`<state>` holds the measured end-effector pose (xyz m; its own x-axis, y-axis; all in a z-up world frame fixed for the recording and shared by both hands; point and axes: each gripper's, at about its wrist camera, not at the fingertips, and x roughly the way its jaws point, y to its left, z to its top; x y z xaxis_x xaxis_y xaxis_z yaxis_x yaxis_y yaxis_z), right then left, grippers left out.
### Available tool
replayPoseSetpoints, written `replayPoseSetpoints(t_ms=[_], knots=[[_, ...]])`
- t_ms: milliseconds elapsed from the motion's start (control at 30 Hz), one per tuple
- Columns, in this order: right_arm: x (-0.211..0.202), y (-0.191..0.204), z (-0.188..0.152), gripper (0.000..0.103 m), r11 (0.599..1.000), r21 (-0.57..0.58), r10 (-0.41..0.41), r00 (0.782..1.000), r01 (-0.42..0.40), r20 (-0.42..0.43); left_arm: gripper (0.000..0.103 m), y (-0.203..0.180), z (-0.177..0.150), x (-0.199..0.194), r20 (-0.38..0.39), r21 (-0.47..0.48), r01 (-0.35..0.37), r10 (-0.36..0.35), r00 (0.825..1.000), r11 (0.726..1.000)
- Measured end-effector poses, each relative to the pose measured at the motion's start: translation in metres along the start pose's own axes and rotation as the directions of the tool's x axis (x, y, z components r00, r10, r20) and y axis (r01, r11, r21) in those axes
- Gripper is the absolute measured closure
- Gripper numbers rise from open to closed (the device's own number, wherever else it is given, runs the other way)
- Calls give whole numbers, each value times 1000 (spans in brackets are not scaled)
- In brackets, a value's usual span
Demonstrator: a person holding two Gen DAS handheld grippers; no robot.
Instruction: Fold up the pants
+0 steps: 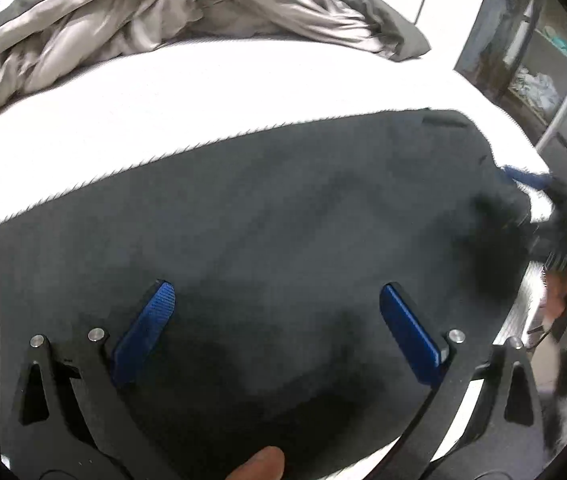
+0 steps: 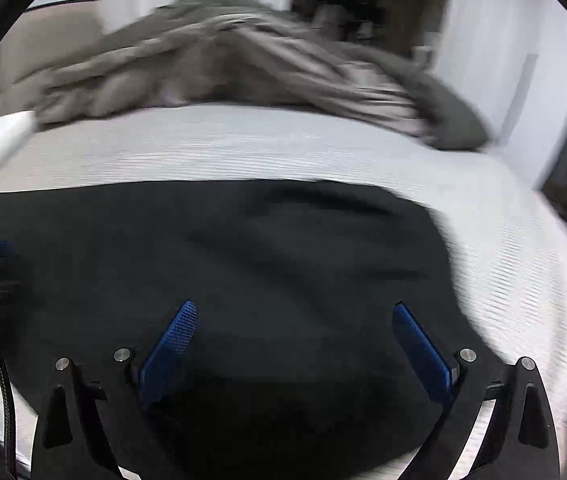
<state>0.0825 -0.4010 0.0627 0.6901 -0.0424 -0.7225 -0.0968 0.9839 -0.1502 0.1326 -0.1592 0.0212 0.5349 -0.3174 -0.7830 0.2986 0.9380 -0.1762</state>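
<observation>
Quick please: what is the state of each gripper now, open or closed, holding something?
Left gripper: open, holding nothing, above the dark pants.
Right gripper: open, holding nothing, above the same pants.

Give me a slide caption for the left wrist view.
Open left gripper hovers over dark pants spread on a white bed, grey duvet bunched behind.

the pants [image 1: 267, 224] lie flat across the near part of the bed [image 1: 187, 96], with bare sheet behind them. a crumpled blanket [image 1: 171, 8] lies heaped at the far end of the bed. a shelf unit [image 1: 531, 52] stands off the bed's right side. both grippers hang over the pants.
</observation>
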Motion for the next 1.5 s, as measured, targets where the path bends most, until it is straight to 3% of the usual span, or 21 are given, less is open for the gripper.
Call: replayPoseSetpoints(t_ms=[67, 167, 233, 300, 367, 433, 467, 567, 667, 767, 900, 1033, 1067, 1100, 1133, 1233, 1267, 1300, 1367, 1433, 1500], knots=[[16, 26, 7, 4, 998, -46, 46, 998, -48, -43, 1, -6, 15, 10, -3, 24, 16, -16, 1000, 1000], [35, 61, 1, 4, 984, -171, 31, 996, -45, -83, 1, -3, 23, 39, -54, 51, -56, 59, 997, 997], [73, 52, -2, 4, 973, -231, -49, 987, 13, -150, 1, 11, 17, 60, -111, 19, -104, 106, 988, 994], [69, 33, -2, 4, 979, -204, -9, 989, -22, -146, 1, 21, 13, 59, -103, -6, -60, 59, 993, 998], [62, 0, 1, 3, 969, -196, -173, 980, 151, -100, 1, 24, 12, 55, -112, 12, -65, 66, 992, 998], [64, -40, -7, 3, 923, -157, -368, 925, 350, -100, 1, 27, 11, 53, -110, 13, -68, 69, 992, 998], [64, -62, -11, 3, 929, -87, -369, 921, 360, -126, 1, 28, 10, 53, -109, 9, -63, 64, 992, 998], [59, -103, -21, 3, 962, 130, -215, 962, 238, -168, 1, 25, 10, 53, -109, 16, -78, 79, 991, 997], [45, -103, -11, 4, 960, 72, -261, 955, 272, -139, 1, 24, 18, 39, -60, 8, -116, 117, 991, 993], [19, -85, 3, 4, 952, 2, -306, 952, 306, -23, 1, 16, 37, 25, 34, 19, -134, 133, 991, 991], [17, -48, 24, 4, 993, 30, -118, 992, 117, 32, 1, 18, 57, 43, 10, -38, -111, 111, 994, 993], [38, 7, 31, 5, 999, -49, 1, 1000, -2, -20, 1, 28, 63, 82, -77, -40, -140, 137, 988, 989], [49, 19, 28, 9, 996, -89, 28, 999, -31, -41, 1, 30, 62, 87, -92, -36, -140, 136, 986, 990], [59, 31, 24, 21, 990, -135, 29, 996, -40, -79, 1, 31, 60, 89, -91, -35, -131, 127, 988, 991], [79, 36, 27, 28, 984, -172, 17, 994, -36, -111, 1, 33, 60, 88, -88, -31, -125, 122, 989, 992], [96, 11, 20, 28, 978, -207, -32, 994, 9, -109, 1, 36, 58, 87, -83, -25, -111, 109, 991, 993], [98, -9, 21, 28, 981, -173, -102, 990, 84, -100, 1, 36, 58, 87, -82, -21, -107, 105, 991, 994], [105, -34, 25, 28, 972, -130, -211, 973, 198, -97, 1, 36, 56, 86, -82, -15, -106, 105, 991, 994], [105, -84, 18, 30, 943, -19, -332, 936, 332, -120, 1, 34, 55, 86, -84, -9, -107, 106, 991, 994], [104, -119, 7, 29, 944, 134, -281, 947, 302, -157, 0, 30, 56, 87, -88, 5, -124, 124, 988, 992], [94, -121, 6, 29, 946, 144, -272, 953, 290, -132, 1, 26, 58, 86, -94, 16, -139, 140, 986, 990]])
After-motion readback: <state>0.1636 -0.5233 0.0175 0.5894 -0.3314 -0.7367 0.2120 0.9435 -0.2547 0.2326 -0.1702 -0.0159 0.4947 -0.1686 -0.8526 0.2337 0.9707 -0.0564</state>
